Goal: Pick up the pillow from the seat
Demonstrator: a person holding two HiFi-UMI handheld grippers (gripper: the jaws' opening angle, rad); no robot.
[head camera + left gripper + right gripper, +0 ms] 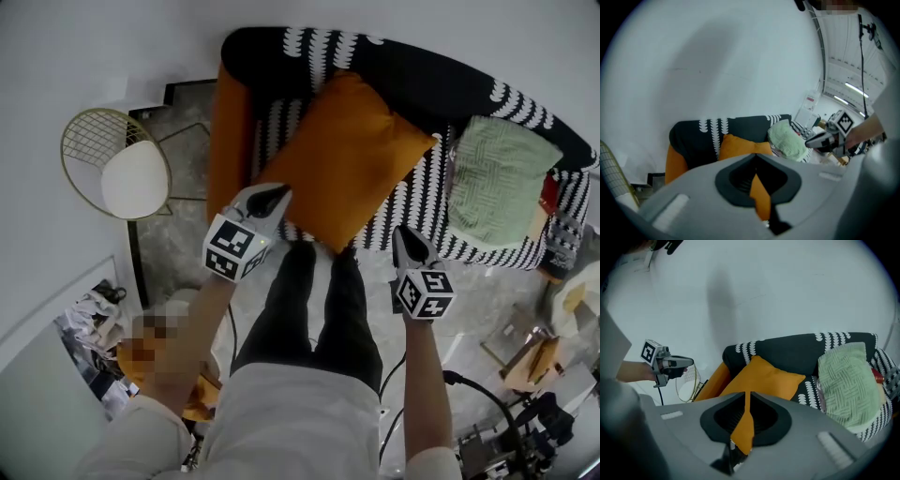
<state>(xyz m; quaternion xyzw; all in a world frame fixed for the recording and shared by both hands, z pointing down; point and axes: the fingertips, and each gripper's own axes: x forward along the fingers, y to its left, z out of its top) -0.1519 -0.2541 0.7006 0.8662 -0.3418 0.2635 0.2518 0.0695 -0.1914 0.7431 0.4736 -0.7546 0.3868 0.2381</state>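
Note:
An orange pillow (347,159) leans tilted on the black-and-white patterned sofa (424,202), in its left half. The same pillow (740,144) shows beyond the left jaws, and again (771,377) in the right gripper view. My left gripper (278,195) hovers by the pillow's lower left edge, shut, nothing held. My right gripper (406,234) hangs in front of the pillow's lower right corner, jaws almost together with only a thin slit, also empty. Both point down at the sofa and stay short of the pillow. Each gripper shows in the other's view: right (824,138), left (686,363).
A pale green knitted cushion (497,178) lies on the sofa's right half. The sofa has an orange armrest (230,131) at its left. A gold wire chair (122,164) stands left of it. My legs (309,309) are right at the seat's front. Clutter lies on the floor at both sides.

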